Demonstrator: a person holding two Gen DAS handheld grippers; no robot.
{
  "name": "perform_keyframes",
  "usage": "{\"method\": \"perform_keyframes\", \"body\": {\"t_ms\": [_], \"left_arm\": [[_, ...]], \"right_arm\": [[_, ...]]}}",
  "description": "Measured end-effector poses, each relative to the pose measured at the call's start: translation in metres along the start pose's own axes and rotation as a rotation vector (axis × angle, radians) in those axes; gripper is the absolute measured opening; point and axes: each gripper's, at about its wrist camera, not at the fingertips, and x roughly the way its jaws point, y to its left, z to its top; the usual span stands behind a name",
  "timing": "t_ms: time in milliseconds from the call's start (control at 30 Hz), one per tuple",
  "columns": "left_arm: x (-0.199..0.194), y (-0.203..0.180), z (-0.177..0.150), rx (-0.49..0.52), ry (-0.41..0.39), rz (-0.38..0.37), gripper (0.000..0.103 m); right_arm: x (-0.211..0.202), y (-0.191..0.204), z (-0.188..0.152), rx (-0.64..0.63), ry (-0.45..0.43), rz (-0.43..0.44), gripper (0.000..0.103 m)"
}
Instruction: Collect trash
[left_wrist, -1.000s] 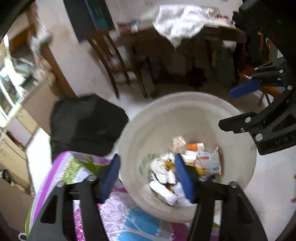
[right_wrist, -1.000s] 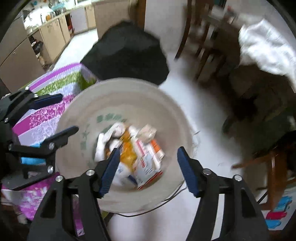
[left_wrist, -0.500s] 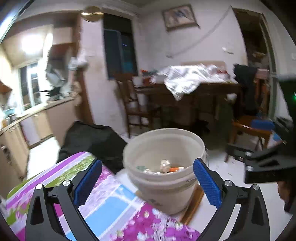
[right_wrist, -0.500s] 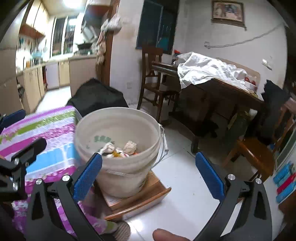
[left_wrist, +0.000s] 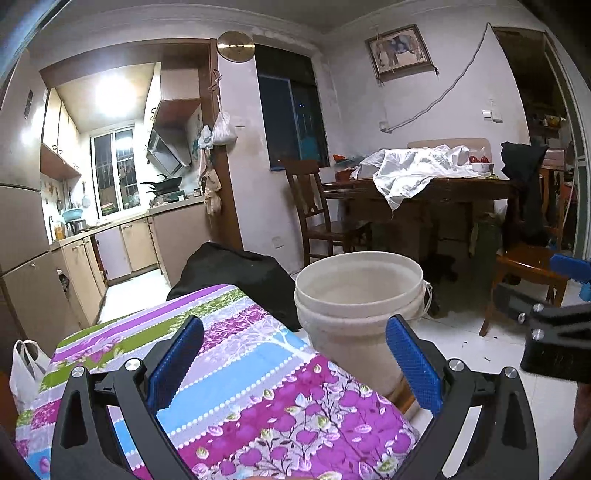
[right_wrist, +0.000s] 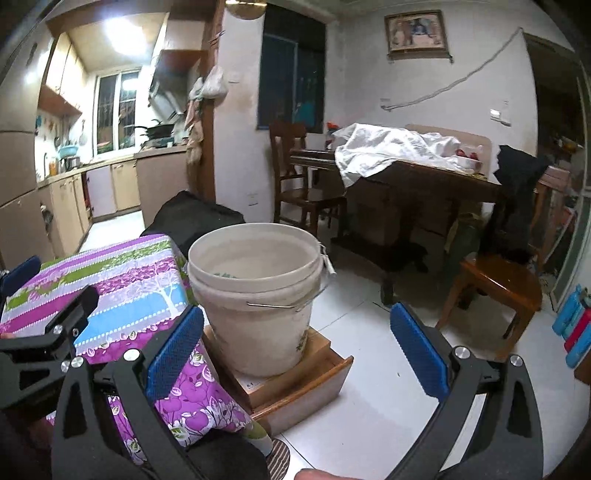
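Moved: both pulled back from bucket (right_wrist: 255, 295) | left hand-held gripper (left_wrist: 295, 360), right hand-held gripper (right_wrist: 297, 349): spread wide, empty

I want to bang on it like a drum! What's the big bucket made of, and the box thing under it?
Bucket: probably plastic, matte cream, with a molded double rim and a thin wire handle, likely metal. Drawer-like box: looks like wood, with brown glossy sides and a paler inside.

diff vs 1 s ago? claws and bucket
Both claws pulled back from above the bucket and tipped up to near level, so its trash is barely visible. The left claw and right claw spread from partly to fully open, both empty. Bucket, wooden box and floral cloth stayed put.
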Motion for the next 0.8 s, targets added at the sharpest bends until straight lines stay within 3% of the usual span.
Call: {"method": "perform_keyframes", "body": {"t_ms": [800], "left_arm": [[-0.016,-0.022,-0.004,0.019,0.004,-0.035,0.098]], "right_arm": [[-0.013,-0.018,-0.017,0.063,0.014,-0.020,0.097]]}}
